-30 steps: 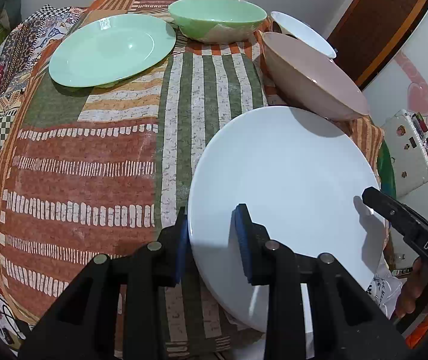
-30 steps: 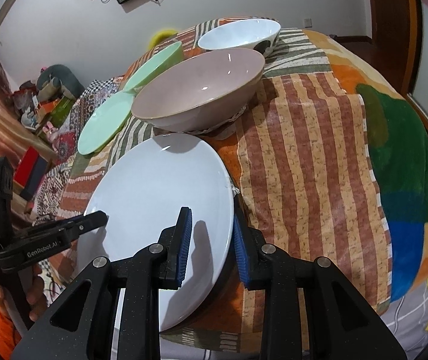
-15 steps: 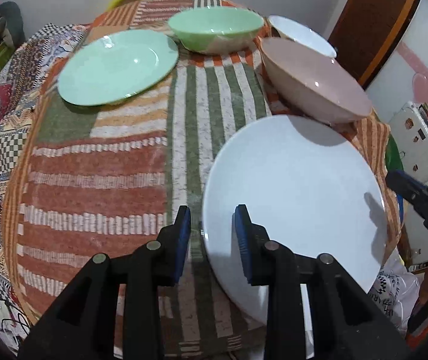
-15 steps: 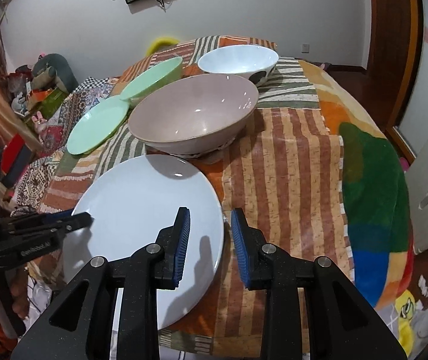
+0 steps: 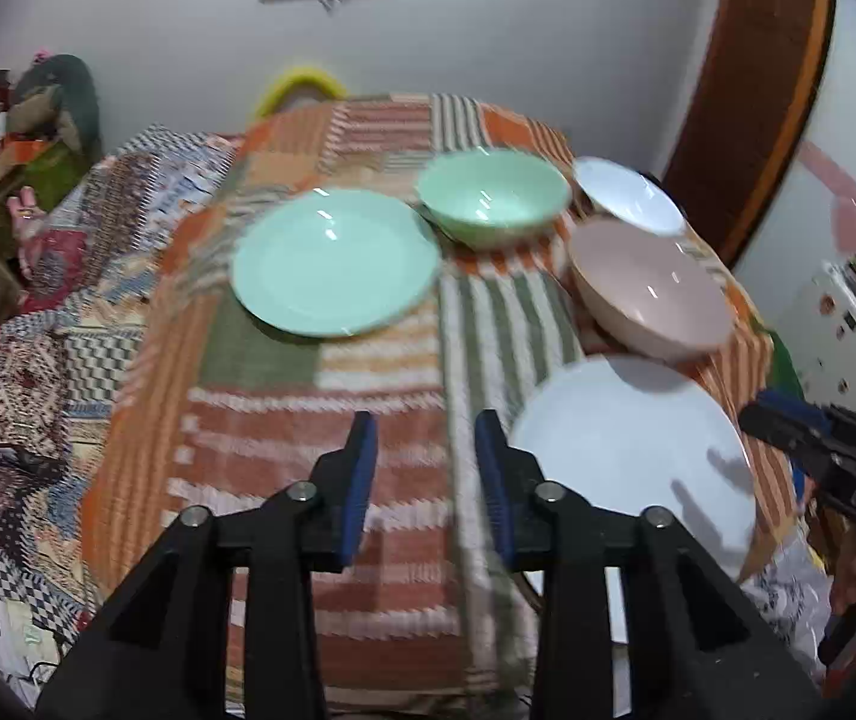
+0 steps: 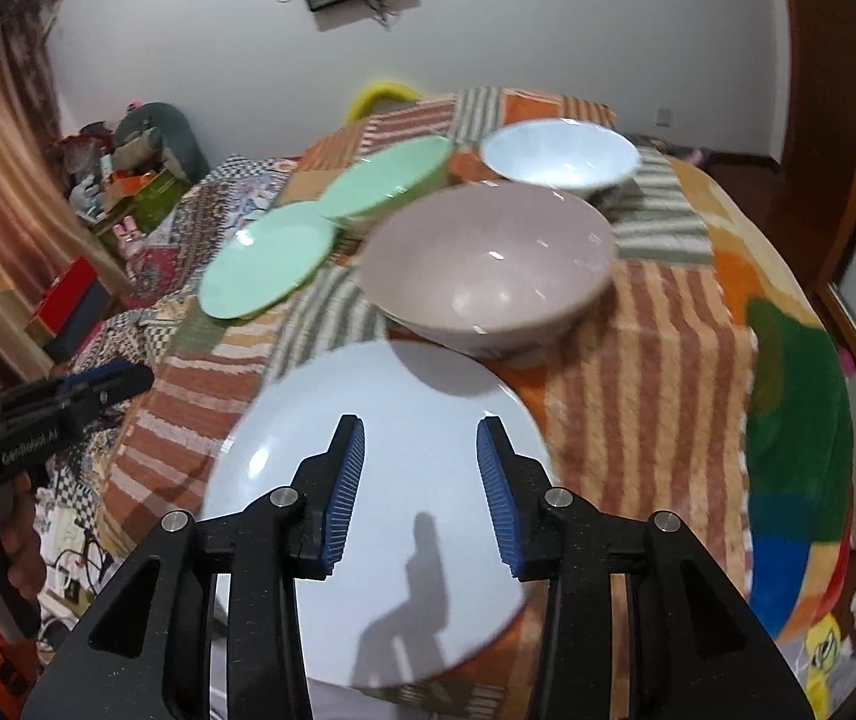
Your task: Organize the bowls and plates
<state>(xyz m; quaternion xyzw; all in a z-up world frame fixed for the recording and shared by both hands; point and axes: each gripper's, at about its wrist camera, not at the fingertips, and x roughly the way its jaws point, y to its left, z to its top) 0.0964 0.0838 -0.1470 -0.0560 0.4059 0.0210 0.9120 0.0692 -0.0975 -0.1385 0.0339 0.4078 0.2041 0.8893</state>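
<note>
A white plate (image 5: 637, 456) (image 6: 386, 492) lies flat at the near edge of the cloth-covered table. Behind it stand a pink bowl (image 5: 649, 294) (image 6: 487, 276), a white bowl (image 5: 625, 195) (image 6: 559, 153), a green bowl (image 5: 493, 198) (image 6: 392, 180) and a green plate (image 5: 335, 261) (image 6: 266, 261). My left gripper (image 5: 426, 474) is open and empty, above the cloth left of the white plate. My right gripper (image 6: 420, 492) is open and empty, above the white plate's near part.
The striped patchwork cloth (image 5: 320, 420) hangs over the table's near edge. A cluttered shelf (image 6: 128, 180) stands at the left, a wooden door frame (image 5: 745, 90) at the right, a white appliance (image 5: 847, 324) beyond the table's right side.
Both grippers have let go of the white plate's rim and opened. Both have pulled back and risen; the left one has moved left off the plate. The plate now lies flat.
</note>
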